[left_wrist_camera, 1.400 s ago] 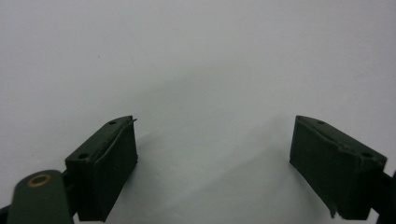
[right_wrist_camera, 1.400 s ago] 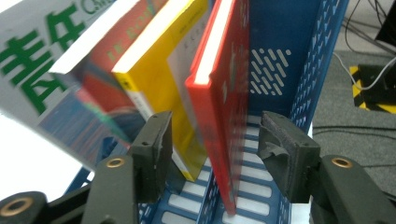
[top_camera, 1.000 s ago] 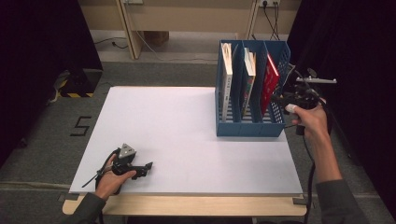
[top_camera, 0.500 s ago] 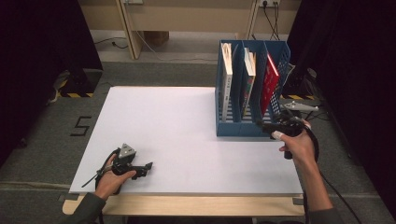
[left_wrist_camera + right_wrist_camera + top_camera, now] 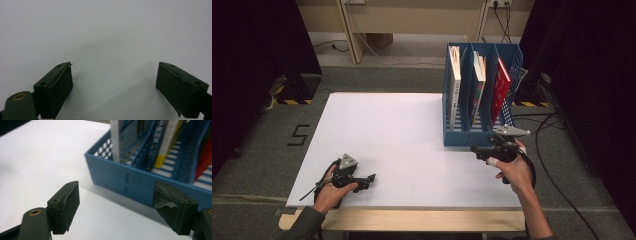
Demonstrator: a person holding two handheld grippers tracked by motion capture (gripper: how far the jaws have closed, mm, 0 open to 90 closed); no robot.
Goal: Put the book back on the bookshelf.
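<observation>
A blue three-slot file rack [image 5: 462, 136] stands at the right back of the white table [image 5: 402, 130]. It holds a white book [image 5: 455, 75], a middle book [image 5: 478, 80] and a red book [image 5: 500, 87], one per slot. My right gripper [image 5: 474, 149] hovers just in front of the rack's front wall [image 5: 120, 180], pointing left. Its jaws have just been opening and stand open with nothing between them [image 5: 116, 195]. My left gripper [image 5: 372, 179] rests near the front left of the table, open over bare table [image 5: 115, 75].
Black curtains flank both sides. Cables [image 5: 557, 150] run over the floor to the right of the table. A black "5" mark [image 5: 299, 135] lies on the floor at the left. The table's wooden front edge [image 5: 412, 220] is near both hands.
My right gripper has come down and toward me, from beside the rack's right slot to low in front of the rack. The left gripper has stayed put.
</observation>
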